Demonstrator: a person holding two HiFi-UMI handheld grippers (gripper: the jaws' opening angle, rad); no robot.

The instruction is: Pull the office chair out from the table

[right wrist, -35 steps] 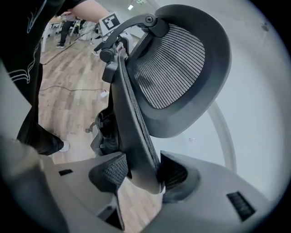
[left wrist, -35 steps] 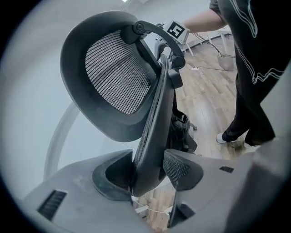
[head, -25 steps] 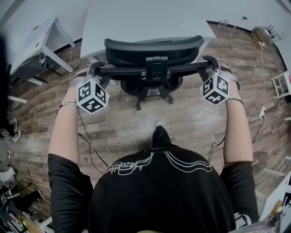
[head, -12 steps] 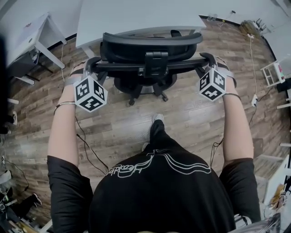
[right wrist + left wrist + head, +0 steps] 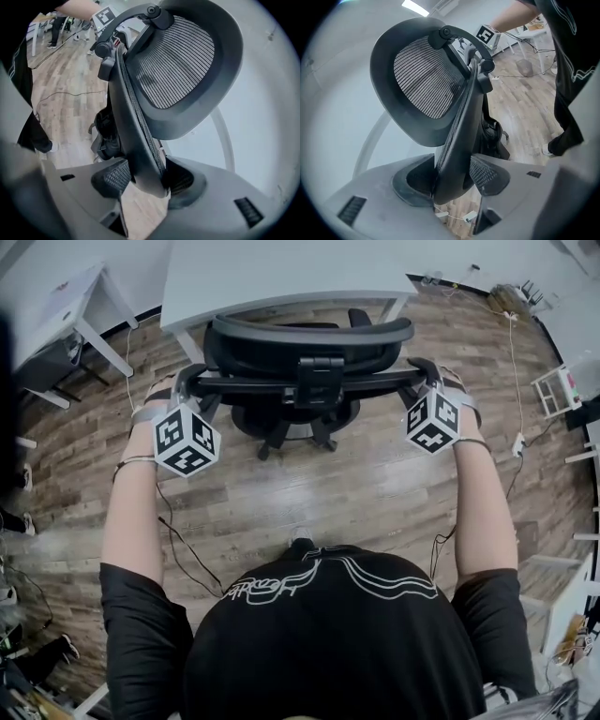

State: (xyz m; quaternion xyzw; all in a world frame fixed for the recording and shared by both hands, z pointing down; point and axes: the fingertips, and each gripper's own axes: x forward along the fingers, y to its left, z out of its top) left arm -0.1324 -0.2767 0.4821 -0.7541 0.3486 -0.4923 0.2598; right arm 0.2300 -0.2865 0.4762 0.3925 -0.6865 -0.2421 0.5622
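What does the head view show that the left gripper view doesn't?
Only the head view: the left arm and the left gripper's marker cube, plus a side table. Only the left gripper view: the chair's mesh up close, with the fingers clamped on its back's edge. Both: the chair, wood floor and right gripper.
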